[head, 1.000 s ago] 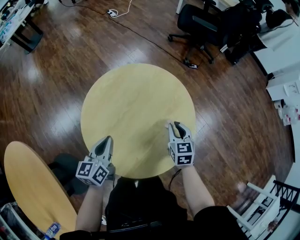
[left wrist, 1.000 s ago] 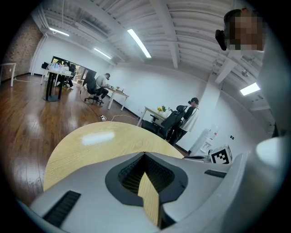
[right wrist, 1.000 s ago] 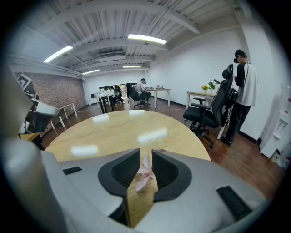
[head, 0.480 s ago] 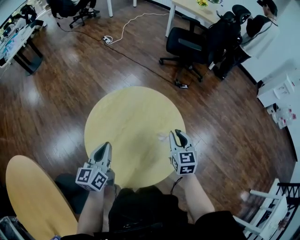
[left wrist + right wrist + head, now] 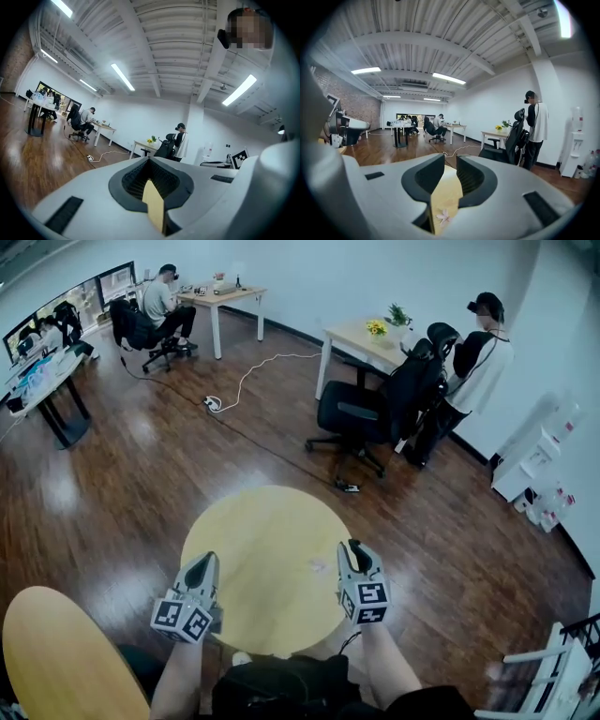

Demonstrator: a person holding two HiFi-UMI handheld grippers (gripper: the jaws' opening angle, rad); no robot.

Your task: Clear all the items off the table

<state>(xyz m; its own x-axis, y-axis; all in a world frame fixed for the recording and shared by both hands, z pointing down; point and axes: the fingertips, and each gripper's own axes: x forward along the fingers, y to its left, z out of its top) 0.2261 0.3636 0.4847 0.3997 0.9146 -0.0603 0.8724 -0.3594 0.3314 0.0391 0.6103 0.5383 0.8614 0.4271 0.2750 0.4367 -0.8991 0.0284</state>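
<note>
- Left claw (image 5: 149,160) is pinched together at the tips, right claw (image 5: 450,161) is a little apart, both empty.
- Tiny pale pink blossom (image 5: 443,217) lies on the round yellow worktop (image 5: 262,531), just beside the right claw.
- Head view only gives a faint speck; the right gripper view shows its petals.
- Marker cubes (image 5: 183,615) carry black-and-white squares.

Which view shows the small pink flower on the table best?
The right gripper view: the pink flower lies close and clear on the table. The head view gives only a faint speck; the left gripper view misses it.
</note>
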